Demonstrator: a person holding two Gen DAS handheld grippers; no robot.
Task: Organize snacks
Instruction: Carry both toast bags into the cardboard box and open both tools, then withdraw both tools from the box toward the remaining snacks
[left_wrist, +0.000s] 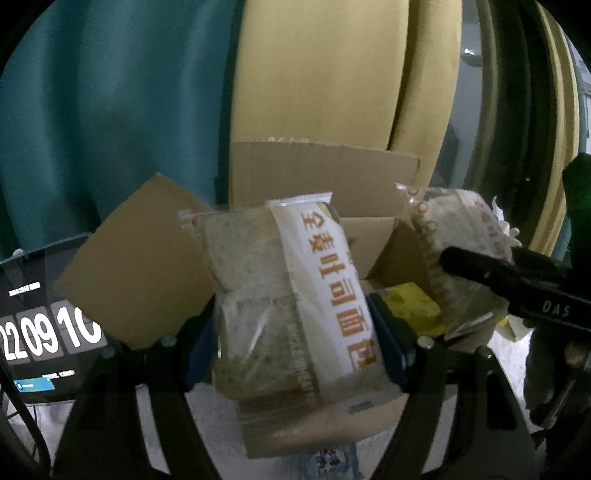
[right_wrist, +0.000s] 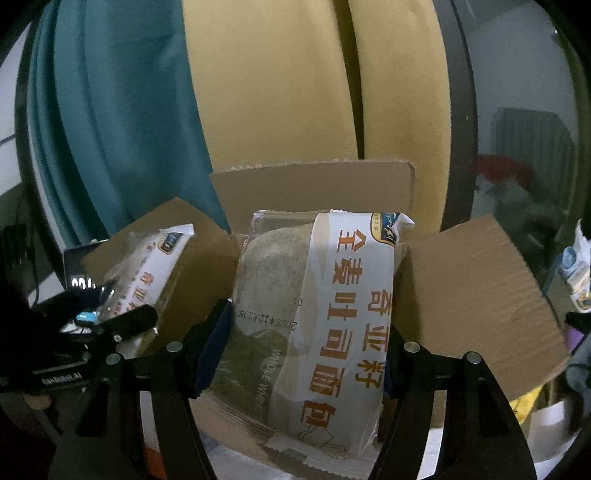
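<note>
My left gripper (left_wrist: 295, 332) is shut on a whole-wheat bread pack (left_wrist: 284, 295) with orange lettering, held upright in front of an open cardboard box (left_wrist: 325, 173). My right gripper (right_wrist: 306, 343) is shut on a second bread pack (right_wrist: 317, 325), also in front of the box (right_wrist: 314, 188). In the left wrist view the right gripper's black finger (left_wrist: 491, 269) and its bread pack (left_wrist: 454, 236) show at the right. In the right wrist view the left gripper (right_wrist: 122, 325) and its pack (right_wrist: 147, 266) show at the left.
The box flaps (left_wrist: 136, 262) (right_wrist: 476, 295) stand open on both sides. A yellow packet (left_wrist: 413, 302) lies inside the box. A tablet showing a clock (left_wrist: 44, 328) stands at the left. Teal (left_wrist: 110, 110) and yellow curtains (right_wrist: 280, 92) hang behind.
</note>
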